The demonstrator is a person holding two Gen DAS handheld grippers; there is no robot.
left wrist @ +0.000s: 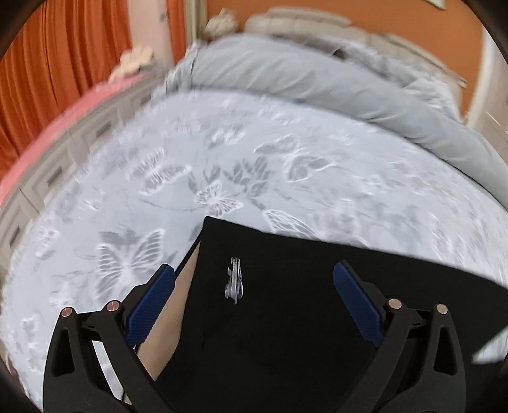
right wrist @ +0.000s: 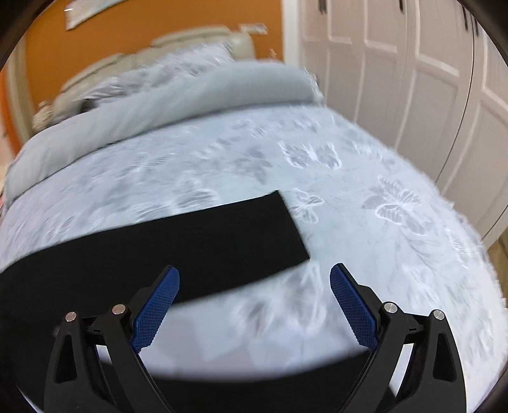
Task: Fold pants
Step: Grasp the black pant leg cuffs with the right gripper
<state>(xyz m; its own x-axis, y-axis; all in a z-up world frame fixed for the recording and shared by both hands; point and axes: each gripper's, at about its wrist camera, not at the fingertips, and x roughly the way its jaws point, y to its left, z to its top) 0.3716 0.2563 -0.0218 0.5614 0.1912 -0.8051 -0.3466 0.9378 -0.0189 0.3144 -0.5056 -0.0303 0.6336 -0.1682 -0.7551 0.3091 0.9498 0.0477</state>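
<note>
Black pants (left wrist: 285,317) with a small white logo (left wrist: 234,279) lie flat on the butterfly-print bed sheet (left wrist: 222,159). My left gripper (left wrist: 254,267) hovers over them, open wide, blue pads apart with nothing pinched between them. A skin-coloured strip, seemingly a person's limb (left wrist: 171,317), shows beside the pants' left edge. In the right wrist view the pants (right wrist: 190,241) run as a long black band from the left to a square end. My right gripper (right wrist: 254,271) is open above that end's near edge, gripping nothing. Both views are blurred.
A folded grey duvet (left wrist: 317,79) and a padded headboard (left wrist: 301,19) lie at the far end of the bed. An orange curtain (left wrist: 63,63) and a pink-topped drawer unit (left wrist: 63,159) stand left. White wardrobe doors (right wrist: 412,79) stand close on the right.
</note>
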